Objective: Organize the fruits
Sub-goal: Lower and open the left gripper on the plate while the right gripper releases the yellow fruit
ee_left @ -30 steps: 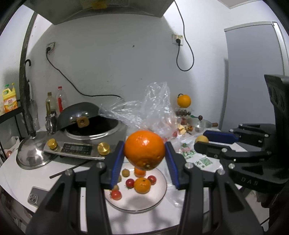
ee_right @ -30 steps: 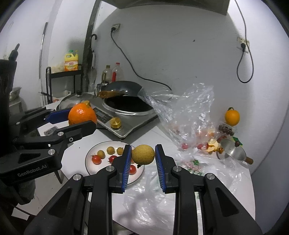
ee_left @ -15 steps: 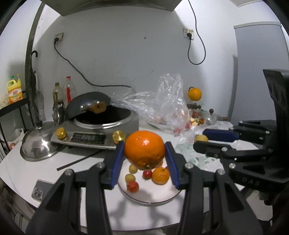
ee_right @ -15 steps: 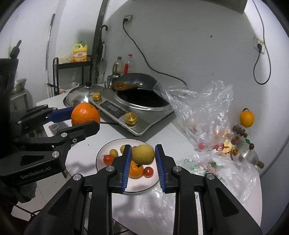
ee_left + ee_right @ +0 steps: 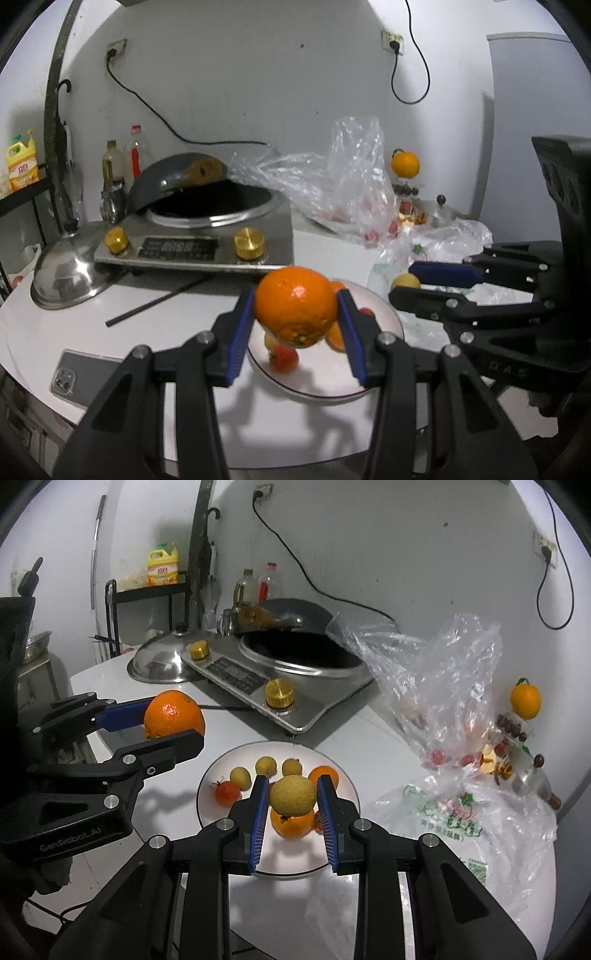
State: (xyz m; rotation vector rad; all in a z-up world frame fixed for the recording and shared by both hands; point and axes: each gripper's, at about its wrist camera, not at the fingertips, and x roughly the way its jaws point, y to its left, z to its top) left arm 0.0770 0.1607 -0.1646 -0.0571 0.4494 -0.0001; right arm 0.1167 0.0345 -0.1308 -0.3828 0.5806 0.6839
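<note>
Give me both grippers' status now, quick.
Left gripper: closed on the orange.
Right gripper: closed on the small yellow-green fruit.

The orange [image 5: 295, 306] was bright orange, the gripper pads [image 5: 259, 823] blue, the plate [image 5: 225, 768] white, the cooker knobs [image 5: 249, 237] brass-gold.

Induction cooker [image 5: 192, 243], wok lid [image 5: 62, 273], phone [image 5: 85, 376]

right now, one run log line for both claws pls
left claw: shut on orange | right claw: shut on yellow-green fruit | both above plate
</note>
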